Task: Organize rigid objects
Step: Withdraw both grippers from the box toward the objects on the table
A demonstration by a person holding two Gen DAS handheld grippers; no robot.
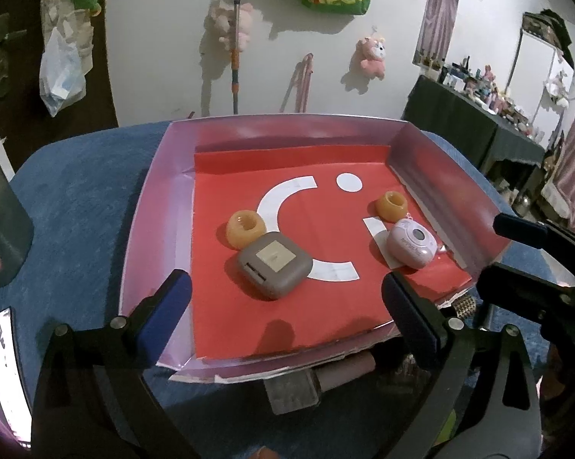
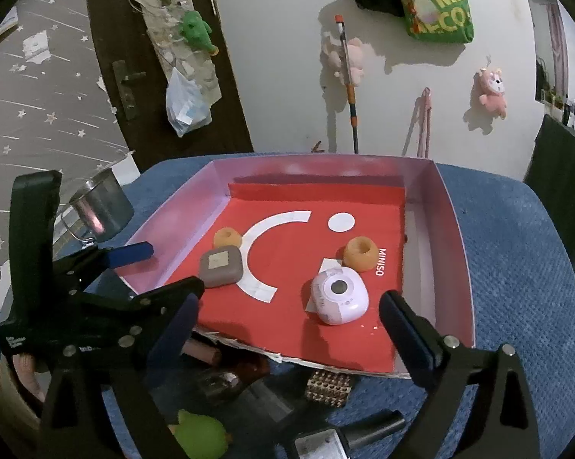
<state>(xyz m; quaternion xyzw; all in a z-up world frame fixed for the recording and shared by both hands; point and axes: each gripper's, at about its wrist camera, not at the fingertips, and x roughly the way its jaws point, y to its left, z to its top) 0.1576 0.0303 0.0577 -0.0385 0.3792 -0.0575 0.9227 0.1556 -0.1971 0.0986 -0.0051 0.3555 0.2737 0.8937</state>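
Observation:
A shallow tray [image 1: 157, 206] with pink walls and a red lining sits on a blue cloth. In it lie a brown square case [image 1: 274, 264], two orange rings [image 1: 245, 227] [image 1: 391, 204] and a pink round gadget [image 1: 411, 243]. My left gripper [image 1: 284, 275] hovers over the tray's near edge, open, with nothing between its pads and the brown case just beyond them. In the right wrist view my right gripper [image 2: 290, 297] is also open and empty, the pink gadget [image 2: 339, 298] lying just ahead of it and the brown case [image 2: 221, 266] to the left.
A metal cup [image 2: 103, 202] stands left of the tray on the blue cloth [image 2: 517, 267]. A woven block [image 2: 329, 384], a green toy [image 2: 199, 436], a brown cylinder [image 1: 348, 373] and a metallic block [image 1: 291, 394] lie at the tray's near edge. Behind is a white wall.

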